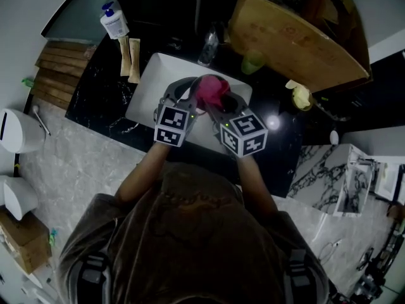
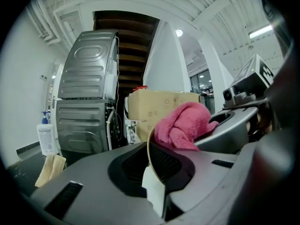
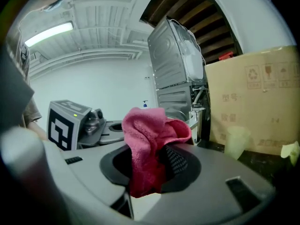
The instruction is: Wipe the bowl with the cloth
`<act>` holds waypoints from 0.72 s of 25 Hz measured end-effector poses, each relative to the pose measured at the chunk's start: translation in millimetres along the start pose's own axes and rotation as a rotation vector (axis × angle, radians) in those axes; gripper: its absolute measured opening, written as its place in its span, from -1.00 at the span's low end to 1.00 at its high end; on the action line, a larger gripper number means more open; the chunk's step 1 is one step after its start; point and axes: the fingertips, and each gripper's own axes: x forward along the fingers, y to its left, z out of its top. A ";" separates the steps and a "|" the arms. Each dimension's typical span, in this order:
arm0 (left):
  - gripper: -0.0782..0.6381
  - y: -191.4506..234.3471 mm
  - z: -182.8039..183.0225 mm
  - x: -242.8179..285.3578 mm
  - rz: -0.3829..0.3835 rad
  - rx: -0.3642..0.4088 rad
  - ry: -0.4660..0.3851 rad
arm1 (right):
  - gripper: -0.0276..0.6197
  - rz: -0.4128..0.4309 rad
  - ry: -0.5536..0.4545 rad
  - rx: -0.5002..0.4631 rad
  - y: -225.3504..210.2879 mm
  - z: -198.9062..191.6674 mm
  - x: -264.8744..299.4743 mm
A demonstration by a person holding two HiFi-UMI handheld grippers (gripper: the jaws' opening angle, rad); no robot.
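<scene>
My left gripper (image 1: 182, 92) is shut on the rim of a bowl (image 2: 149, 150), which shows edge-on as a thin pale curve between the jaws in the left gripper view. My right gripper (image 1: 219, 101) is shut on a pink cloth (image 1: 212, 90). The cloth (image 2: 182, 124) lies bunched against the bowl's open side, just past its rim. In the right gripper view the cloth (image 3: 149, 149) hangs folded between the jaws. Both grippers are held close together over the white sink (image 1: 150, 76). In the head view the bowl is mostly hidden by the grippers and the cloth.
A faucet (image 1: 209, 43) stands behind the sink on the black counter (image 1: 101, 97). At the back left is a soap dispenser (image 1: 114, 20). A green cup (image 1: 252, 62) and a large wooden board (image 1: 297, 37) are at the back right. A cardboard box (image 3: 253, 107) stands behind.
</scene>
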 end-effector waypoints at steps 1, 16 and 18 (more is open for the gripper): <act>-0.72 -1.5 1.3 -0.4 0.005 0.016 0.000 | -0.55 -0.022 0.004 -0.010 -4.3 -0.4 0.9; -0.70 14.9 -2.4 -4.0 0.100 0.109 0.011 | -0.55 -0.170 0.102 -0.116 -26.8 -15.9 4.8; -0.70 18.0 -1.7 -4.7 0.111 0.117 0.010 | -0.55 -0.151 0.132 -0.117 -23.3 -22.7 5.3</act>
